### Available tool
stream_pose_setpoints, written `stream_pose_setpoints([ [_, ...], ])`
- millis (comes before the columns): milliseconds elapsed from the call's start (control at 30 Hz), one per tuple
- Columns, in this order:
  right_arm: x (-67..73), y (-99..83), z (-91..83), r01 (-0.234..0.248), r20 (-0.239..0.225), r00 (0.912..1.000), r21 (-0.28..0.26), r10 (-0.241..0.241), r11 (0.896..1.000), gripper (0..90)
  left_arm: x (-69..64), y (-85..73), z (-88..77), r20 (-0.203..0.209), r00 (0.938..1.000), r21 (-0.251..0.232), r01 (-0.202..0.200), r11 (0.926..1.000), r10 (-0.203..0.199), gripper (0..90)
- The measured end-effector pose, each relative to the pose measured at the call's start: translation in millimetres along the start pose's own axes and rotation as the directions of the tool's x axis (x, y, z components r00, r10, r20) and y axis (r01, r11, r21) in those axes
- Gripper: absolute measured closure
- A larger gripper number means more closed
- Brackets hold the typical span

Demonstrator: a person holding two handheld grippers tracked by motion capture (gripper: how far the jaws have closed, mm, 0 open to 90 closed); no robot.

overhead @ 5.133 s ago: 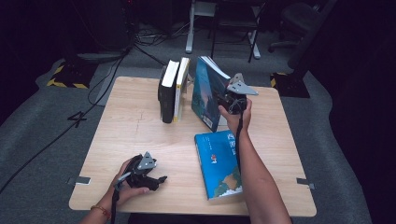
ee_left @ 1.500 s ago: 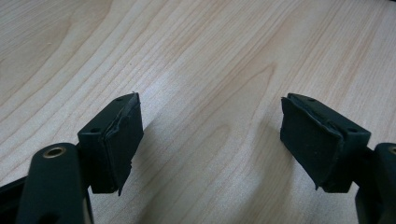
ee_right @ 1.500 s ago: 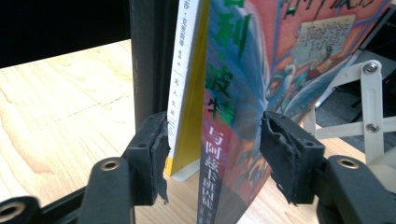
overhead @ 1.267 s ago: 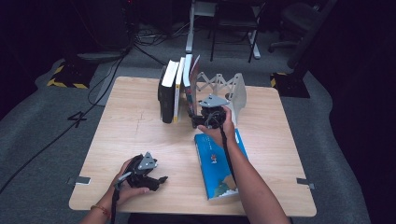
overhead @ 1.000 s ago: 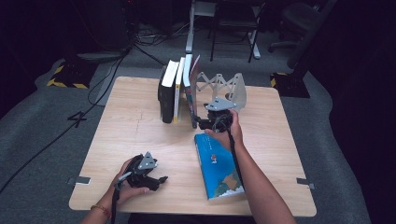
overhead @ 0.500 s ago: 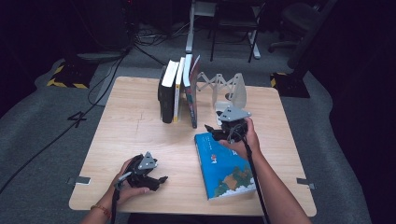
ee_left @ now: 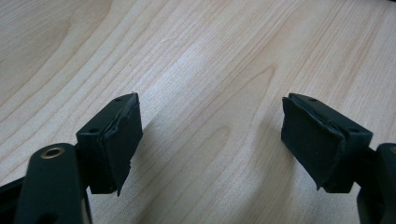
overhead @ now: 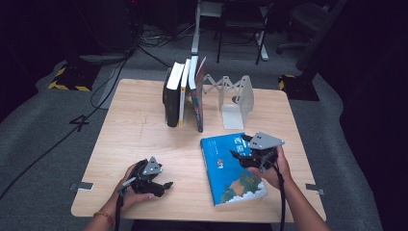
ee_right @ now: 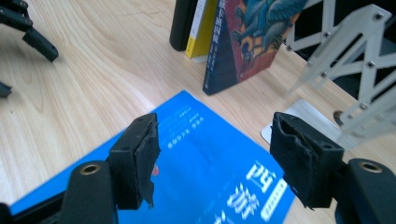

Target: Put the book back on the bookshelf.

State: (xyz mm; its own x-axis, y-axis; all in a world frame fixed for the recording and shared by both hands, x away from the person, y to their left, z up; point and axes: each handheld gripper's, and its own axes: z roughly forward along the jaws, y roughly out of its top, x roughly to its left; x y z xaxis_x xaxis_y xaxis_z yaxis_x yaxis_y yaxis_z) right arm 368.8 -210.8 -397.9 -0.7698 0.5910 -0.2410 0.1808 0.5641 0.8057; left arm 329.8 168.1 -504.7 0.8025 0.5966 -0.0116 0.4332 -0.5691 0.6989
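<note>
Right gripper: I see my right gripper over the far right part of the blue book; its jaws stand apart with nothing between them, and they have just been opening a little. In the right gripper view the blue cover lies below and between the pads, not pinched.

Left gripper: my left gripper rests near the table's near left edge, jaws apart and empty. The left gripper view has bare wood between the pads.

Blue book: flat on the table, right of centre, cover up. Its near edge lies close to the table's near edge; its far left corner points toward the standing books.

Standing books: 4 books upright at the far centre, the rightmost with a dark illustrated cover leaning slightly.

Book stand: a white folding bookend just right of the row, its flat foot near the blue book's far edge.

Open room: wide bare wood left of the blue book, between my 2 grippers. A narrow strip of table right of the blue book, before the right edge.

Edges: the blue book sits wholly on the table.
</note>
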Motion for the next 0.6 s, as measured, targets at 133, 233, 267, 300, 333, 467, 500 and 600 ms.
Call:
stream_pose_setpoints([
  [133, 2.4, -12.0, -8.1, 0.002, -0.005, 1.0000, 0.016, -0.002, 1.000, 33.7, 0.0, 0.0, 0.0, 0.000, 1.0000, 0.000, 0.001, 1.0000, -0.001, 20.9],
  [233, 3.8, -21.1, -16.4, -0.010, -0.012, 0.9999, 0.012, 0.010, 1.000, 33.6, 0.0, 0.0, 0.0, 0.000, 1.0000, 0.000, 0.001, 1.0000, -0.001, 20.9],
  [267, 4.2, -22.9, -18.4, -0.014, -0.013, 0.9998, 0.010, 0.014, 1.000, 33.6, 0.0, 0.0, 0.0, 0.000, 1.0000, 0.000, 0.000, 1.0000, 0.000, 20.9],
  [300, 4.5, -25.4, -21.0, -0.014, -0.016, 0.9998, 0.010, 0.014, 1.000, 33.6, 0.0, 0.0, 0.0, 0.000, 1.0000, 0.000, 0.000, 1.0000, 0.000, 20.9],
  [333, 4.9, -27.9, -23.4, -0.014, -0.017, 0.9997, 0.012, 0.014, 1.000, 33.5, 0.0, 0.0, 0.0, 0.000, 1.0000, 0.000, 0.001, 1.0000, -0.001, 20.9],
  [467, 5.6, -39.7, -32.9, -0.029, -0.019, 0.9994, 0.018, 0.029, 0.999, 33.5, -0.1, 0.0, 0.0, 0.000, 1.0000, -0.001, 0.000, 1.0000, 0.000, 20.9],
  [500, 5.5, -43.1, -35.1, -0.035, -0.021, 0.9992, 0.020, 0.035, 0.999, 33.5, -0.1, 0.0, 0.0, 0.000, 1.0000, 0.000, 0.000, 1.0000, 0.000, 21.0],
  [600, 5.3, -52.7, -40.7, -0.039, -0.014, 0.9991, 0.030, 0.039, 0.999, 33.4, -0.1, 0.0, 0.0, 0.000, 1.0000, -0.001, 0.000, 1.0000, 0.000, 20.9],
])
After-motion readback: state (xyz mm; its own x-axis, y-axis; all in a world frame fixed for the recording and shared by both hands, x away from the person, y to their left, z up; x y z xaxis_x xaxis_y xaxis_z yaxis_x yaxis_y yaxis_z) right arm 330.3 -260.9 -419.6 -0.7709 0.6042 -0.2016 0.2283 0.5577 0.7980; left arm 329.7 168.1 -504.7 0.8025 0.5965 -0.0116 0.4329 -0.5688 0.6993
